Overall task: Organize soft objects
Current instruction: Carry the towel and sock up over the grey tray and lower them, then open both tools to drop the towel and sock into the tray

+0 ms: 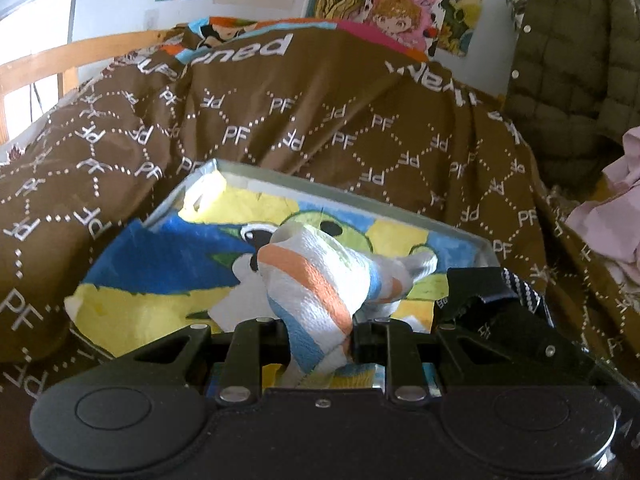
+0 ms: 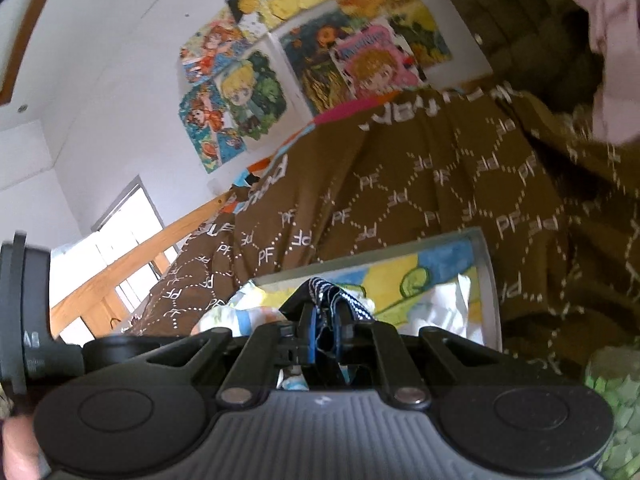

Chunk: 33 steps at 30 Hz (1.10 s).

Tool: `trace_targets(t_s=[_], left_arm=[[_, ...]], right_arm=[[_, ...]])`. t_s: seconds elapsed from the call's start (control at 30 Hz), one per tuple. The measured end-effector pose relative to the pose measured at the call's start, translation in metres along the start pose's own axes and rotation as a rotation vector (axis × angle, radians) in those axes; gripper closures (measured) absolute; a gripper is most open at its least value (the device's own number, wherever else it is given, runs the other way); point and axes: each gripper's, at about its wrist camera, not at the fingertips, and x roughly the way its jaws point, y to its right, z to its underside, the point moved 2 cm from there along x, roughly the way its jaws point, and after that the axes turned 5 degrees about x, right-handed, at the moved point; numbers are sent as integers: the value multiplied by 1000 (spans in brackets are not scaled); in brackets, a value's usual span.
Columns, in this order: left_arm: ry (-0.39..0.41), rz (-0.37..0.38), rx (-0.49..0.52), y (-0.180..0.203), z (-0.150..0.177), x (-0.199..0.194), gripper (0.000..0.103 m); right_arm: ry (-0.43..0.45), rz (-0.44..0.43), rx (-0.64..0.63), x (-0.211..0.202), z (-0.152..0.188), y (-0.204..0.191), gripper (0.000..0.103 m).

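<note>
My left gripper point(image 1: 320, 344) is shut on a white sock with orange and blue stripes point(image 1: 320, 280), held just above a grey storage box point(image 1: 256, 174) lined with a colourful cartoon towel point(image 1: 160, 264). My right gripper point(image 2: 324, 340) is shut on a dark blue cloth with a white-patterned edge point(image 2: 320, 292); it shows at the right of the left wrist view point(image 1: 520, 286), beside the sock. In the right wrist view the box point(image 2: 490, 280) lies just ahead, with the towel point(image 2: 436, 268) and white cloth point(image 2: 440, 312) inside.
A brown blanket printed with "PF" point(image 1: 320, 120) covers the bed under and behind the box. A green quilted jacket point(image 1: 576, 64) hangs at the right. Pink cloth point(image 1: 612, 216) lies at the right edge. A wooden bed rail point(image 1: 52, 60) and posters point(image 1: 400, 12) are behind.
</note>
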Motion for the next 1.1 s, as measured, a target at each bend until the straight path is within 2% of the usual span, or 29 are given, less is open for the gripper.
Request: trace_targets(t_s=[0.37,0.5,0.57,0.67,0.73,0.8,1.03,1.1], left_arm=[[-31,-1,-1,-2,10,12,74],[-39,-11,1,-3,13,13,71],[-33,-9,2,-3,15,12,69],[-19,-9,11,-3,16,7,56],[-8,-18,16,-2,16,2,44],[4,-28,17,-3,16,-3,35],[29,-46,0,-8,16,-27,22],[51,-50,-1,-8,15,-40,18]], right_arm=[[-49,32,41,7,6,10,90],[-68,40,40,8,6,10,84],[-74,42,38,8,5,9,77],[-82,39,31,5,3,5,61],[-90,45,19,3,1,3,49],[-93,54,17,0,-2,2,44],[-70,66,27,-25,-20,-5,20],[-50,71,15,-36,-27,-10,16]])
